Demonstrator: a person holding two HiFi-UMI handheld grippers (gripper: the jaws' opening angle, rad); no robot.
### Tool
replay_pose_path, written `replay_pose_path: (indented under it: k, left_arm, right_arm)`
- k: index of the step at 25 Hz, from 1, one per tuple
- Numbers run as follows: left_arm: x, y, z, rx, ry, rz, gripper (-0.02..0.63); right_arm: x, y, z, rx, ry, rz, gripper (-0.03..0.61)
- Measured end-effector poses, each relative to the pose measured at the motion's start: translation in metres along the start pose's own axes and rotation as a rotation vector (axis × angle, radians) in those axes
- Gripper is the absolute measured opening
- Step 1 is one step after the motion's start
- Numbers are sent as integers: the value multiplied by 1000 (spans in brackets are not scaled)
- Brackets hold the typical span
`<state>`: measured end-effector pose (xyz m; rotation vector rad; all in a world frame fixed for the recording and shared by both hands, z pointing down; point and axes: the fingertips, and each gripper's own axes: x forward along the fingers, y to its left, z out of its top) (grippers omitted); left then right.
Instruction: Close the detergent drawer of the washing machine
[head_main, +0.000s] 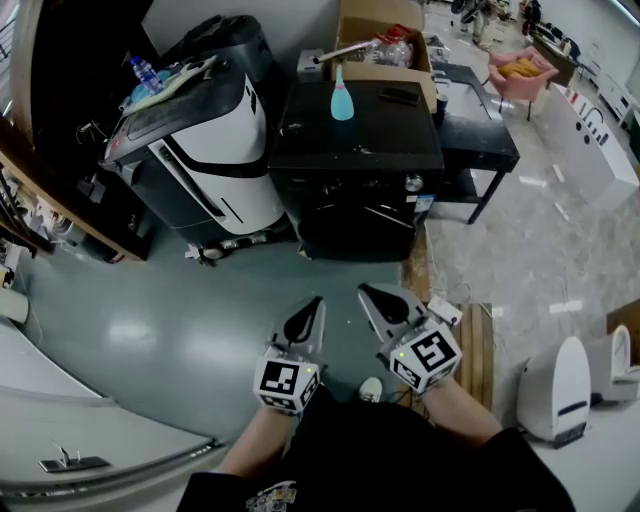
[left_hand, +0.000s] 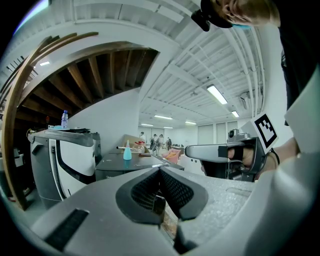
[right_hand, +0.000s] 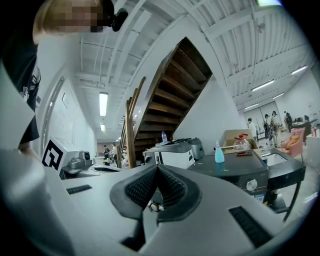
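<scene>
The black washing machine (head_main: 355, 150) stands ahead of me on the floor, its front (head_main: 360, 215) facing me, with a silver knob (head_main: 414, 183) at its upper right. Its detergent drawer is too dark to make out. A blue bottle (head_main: 342, 100) stands on its top. My left gripper (head_main: 314, 303) and right gripper (head_main: 366, 292) are held side by side, well short of the machine, both shut and empty. The left gripper view shows the machine (left_hand: 120, 167) far off past the shut left gripper (left_hand: 160, 172). In the right gripper view the shut right gripper (right_hand: 157, 170) points left of the machine (right_hand: 240, 172).
A white and black appliance (head_main: 200, 150) stands left of the washer. A cardboard box (head_main: 385, 50) and a black table (head_main: 480, 140) are behind and to its right. A wooden pallet (head_main: 480, 340) and white appliances (head_main: 560, 390) lie at my right, a wooden staircase (right_hand: 170, 90) at the left.
</scene>
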<state>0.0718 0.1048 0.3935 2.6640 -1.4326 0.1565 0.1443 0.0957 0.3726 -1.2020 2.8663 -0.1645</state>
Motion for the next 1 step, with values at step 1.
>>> replay_pose_path:
  k: [1]
  left_arm:
    - [1,0,0,0,0,1,3]
  right_arm:
    - [1,-1,0,-2,-1,1,-3]
